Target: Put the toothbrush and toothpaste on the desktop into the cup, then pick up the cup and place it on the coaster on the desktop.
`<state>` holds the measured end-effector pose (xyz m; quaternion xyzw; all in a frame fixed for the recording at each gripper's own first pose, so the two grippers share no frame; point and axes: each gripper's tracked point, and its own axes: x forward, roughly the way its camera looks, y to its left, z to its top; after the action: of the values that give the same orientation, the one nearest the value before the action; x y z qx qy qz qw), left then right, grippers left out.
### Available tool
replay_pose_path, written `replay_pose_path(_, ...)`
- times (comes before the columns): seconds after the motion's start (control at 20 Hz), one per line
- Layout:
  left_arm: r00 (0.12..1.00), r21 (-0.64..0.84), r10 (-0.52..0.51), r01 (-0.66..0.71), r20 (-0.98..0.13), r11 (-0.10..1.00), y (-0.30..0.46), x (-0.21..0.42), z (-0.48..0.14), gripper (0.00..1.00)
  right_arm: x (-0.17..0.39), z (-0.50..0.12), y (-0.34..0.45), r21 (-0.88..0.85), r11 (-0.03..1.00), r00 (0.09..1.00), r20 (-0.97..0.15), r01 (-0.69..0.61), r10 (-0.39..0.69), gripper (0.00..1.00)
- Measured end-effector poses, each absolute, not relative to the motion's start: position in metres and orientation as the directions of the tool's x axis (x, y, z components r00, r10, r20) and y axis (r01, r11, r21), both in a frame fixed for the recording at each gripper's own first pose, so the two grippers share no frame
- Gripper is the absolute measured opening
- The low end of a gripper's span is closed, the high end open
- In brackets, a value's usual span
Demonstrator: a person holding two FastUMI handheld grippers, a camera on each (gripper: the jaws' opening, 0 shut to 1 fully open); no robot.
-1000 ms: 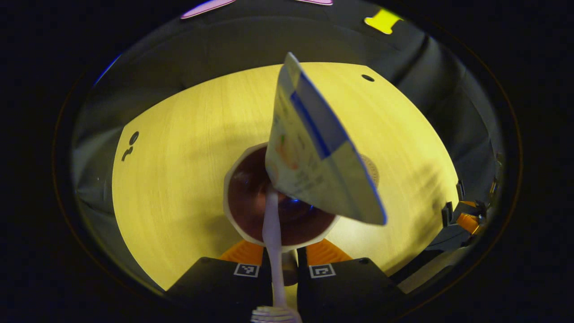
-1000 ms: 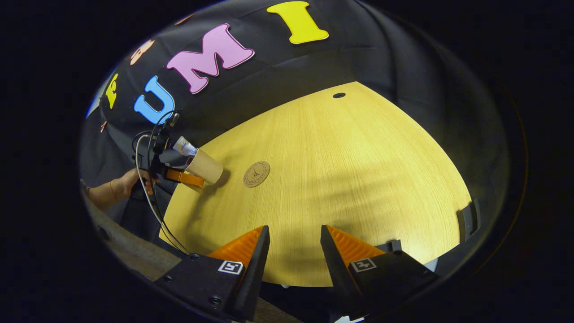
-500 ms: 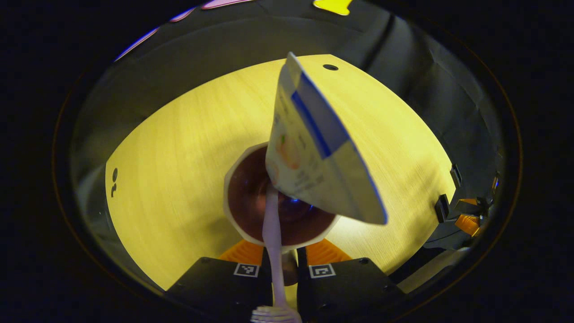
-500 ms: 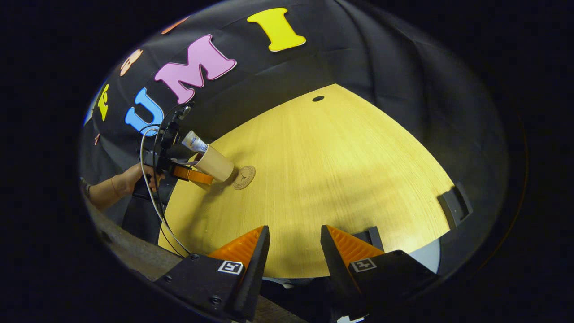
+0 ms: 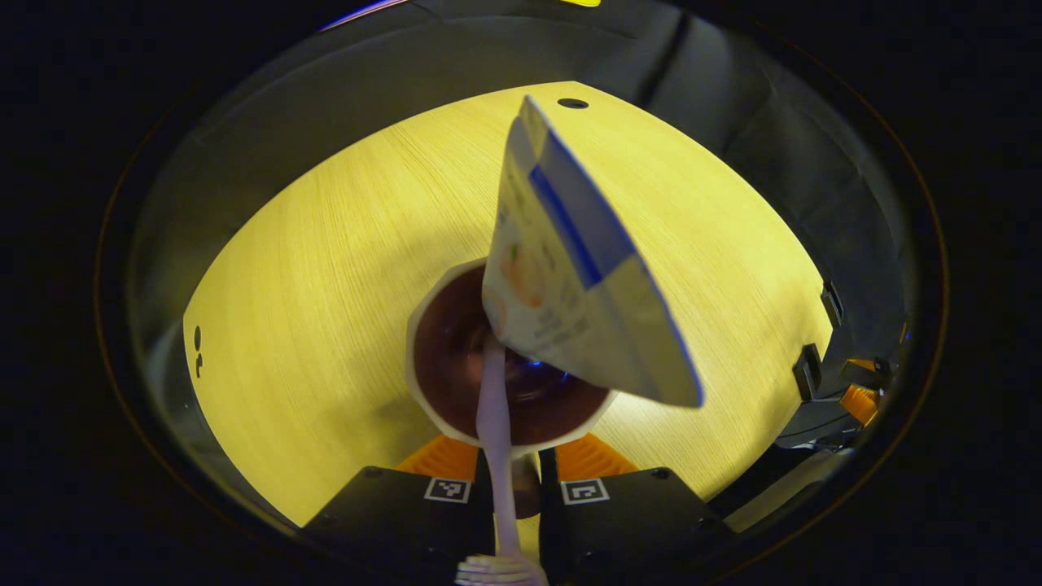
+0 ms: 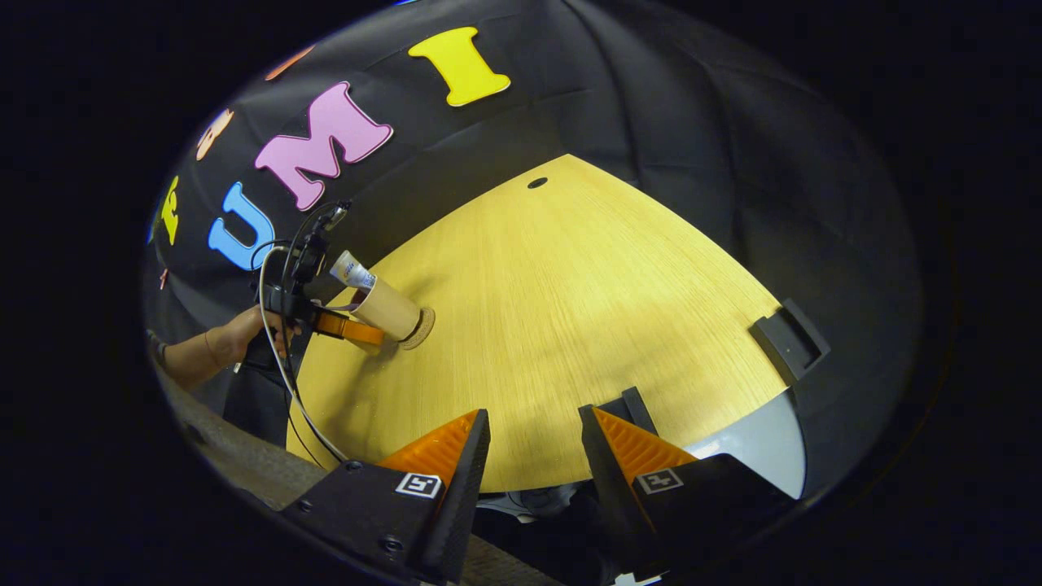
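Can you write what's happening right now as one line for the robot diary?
step: cup to coaster | left gripper: holding cup, toothbrush and toothpaste inside | coaster: under cup | right gripper: open, empty

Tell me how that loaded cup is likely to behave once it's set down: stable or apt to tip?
Probably top-heavy: the toothpaste tube sticks far above the cup rim and leans to one side. The cup looks like thin paper, so likely light and easy to crush or topple. The left tongs seem clamped on its wall, and it sits near the coaster; releasing gently seems wise.
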<state>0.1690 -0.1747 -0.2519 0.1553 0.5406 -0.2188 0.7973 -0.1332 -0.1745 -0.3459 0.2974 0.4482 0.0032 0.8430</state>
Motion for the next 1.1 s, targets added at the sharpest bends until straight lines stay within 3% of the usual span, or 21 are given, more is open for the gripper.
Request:
replay_pose_path(0.1, 0.321, 0.028, -0.17, 0.53, -0.932, 0.847, -0.177, 0.169, -0.255, 0.26, -0.134, -0.349, -0.177, 0.507, 0.815, 0.599, -0.755, 0.279, 0.265, 0.71)
replay_pose_path(0.15, 0.319, 0.029, -0.17, 0.535, -0.932, 0.844, -0.179, 0.168, -0.256, 0.31, -0.135, -0.349, -0.178, 0.507, 0.813, 0.6, -0.756, 0.285, 0.261, 0.71)
replay_pose_path(0.2, 0.316, 0.026, -0.173, 0.539, -0.933, 0.842, -0.18, 0.168, -0.256, 0.26, -0.134, -0.349, -0.179, 0.507, 0.813, 0.6, -0.757, 0.289, 0.259, 0.71)
replay_pose_path(0.55, 0.31, 0.045, -0.162, 0.567, -0.937, 0.822, -0.188, 0.166, -0.261, 0.27, -0.134, -0.349, -0.184, 0.506, 0.81, 0.601, -0.758, 0.298, 0.252, 0.71)
replay_pose_path(0.7, 0.328, 0.071, -0.142, 0.56, -0.934, 0.825, -0.183, 0.168, -0.263, 0.38, -0.131, -0.349, -0.183, 0.509, 0.806, 0.602, -0.757, 0.302, 0.253, 0.71)
replay_pose_path(0.8, 0.314, 0.049, -0.156, 0.558, -0.936, 0.828, -0.184, 0.166, -0.261, 0.57, -0.129, -0.349, -0.183, 0.512, 0.806, 0.604, -0.754, 0.297, 0.257, 0.71)
replay_pose_path(0.85, 0.312, 0.044, -0.161, 0.558, -0.936, 0.829, -0.185, 0.164, -0.261, 0.75, -0.128, -0.349, -0.182, 0.512, 0.807, 0.603, -0.754, 0.294, 0.259, 0.71)
replay_pose_path(0.95, 0.32, 0.041, -0.172, 0.562, -0.932, 0.826, -0.189, 0.161, -0.261, 0.83, -0.128, -0.349, -0.18, 0.512, 0.809, 0.602, -0.754, 0.287, 0.264, 0.71)
replay_pose_path(1.1, 0.357, 0.045, -0.194, 0.563, -0.914, 0.825, -0.191, 0.163, -0.253, 0.87, -0.125, -0.348, -0.177, 0.514, 0.812, 0.601, -0.752, 0.278, 0.27, 0.71)
